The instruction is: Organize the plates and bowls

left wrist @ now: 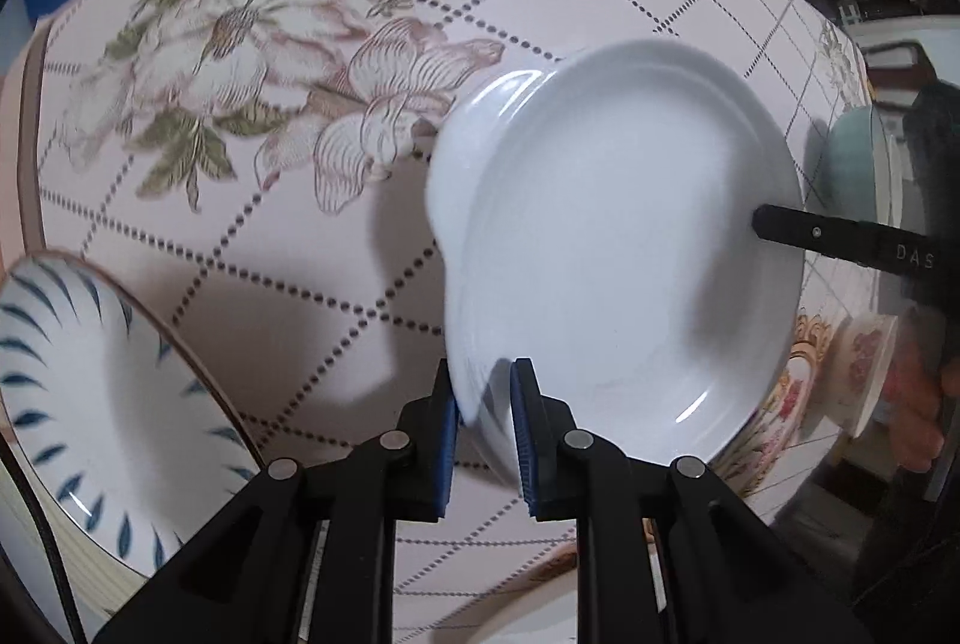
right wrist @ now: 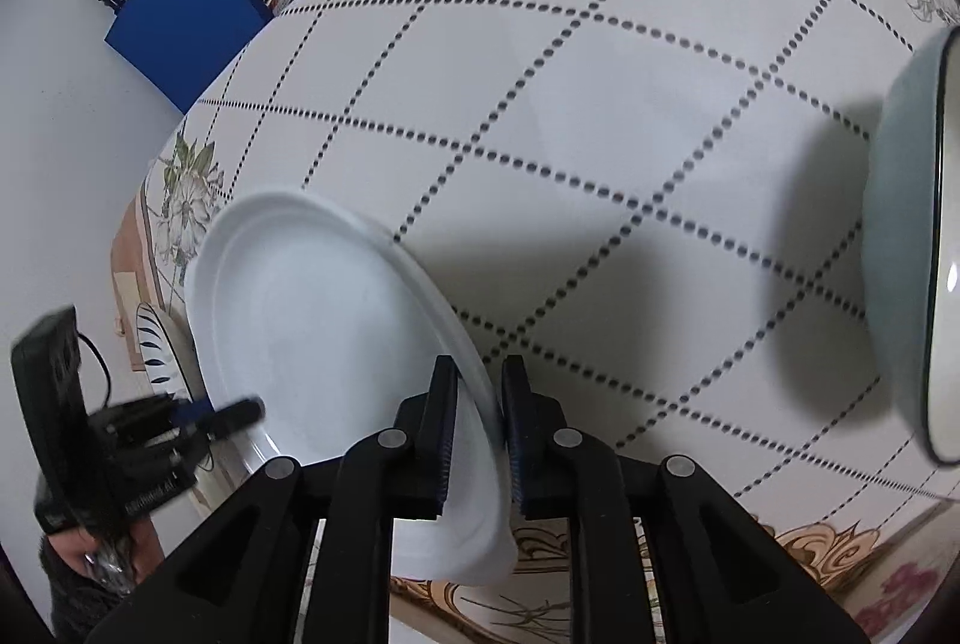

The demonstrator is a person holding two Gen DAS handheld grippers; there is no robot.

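Left wrist view: left gripper [left wrist: 485, 425] jaws pinch the near rim of the white plate [left wrist: 612, 248], held tilted above the bench [left wrist: 312, 284]; striped bowl [left wrist: 90, 392] sits alongside. Right wrist view: right gripper [right wrist: 479, 434] jaws straddle the opposite rim [right wrist: 480, 386], seemingly clamped. Glazed ceramic: stiff, slick, breakable; rim holds suit it.

**Count of items on the table**

One plain white plate [left wrist: 612, 248]. One blue-striped bowl [left wrist: 90, 392]. One pale teal bowl [right wrist: 906, 248]. One floral-patterned dish [left wrist: 864, 368] at the edge of the left view, possibly a second piece beside it; blur prevents certainty. Two grippers: left gripper [left wrist: 485, 422], right gripper [right wrist: 480, 422]. One patterned tablecloth [right wrist: 600, 104].
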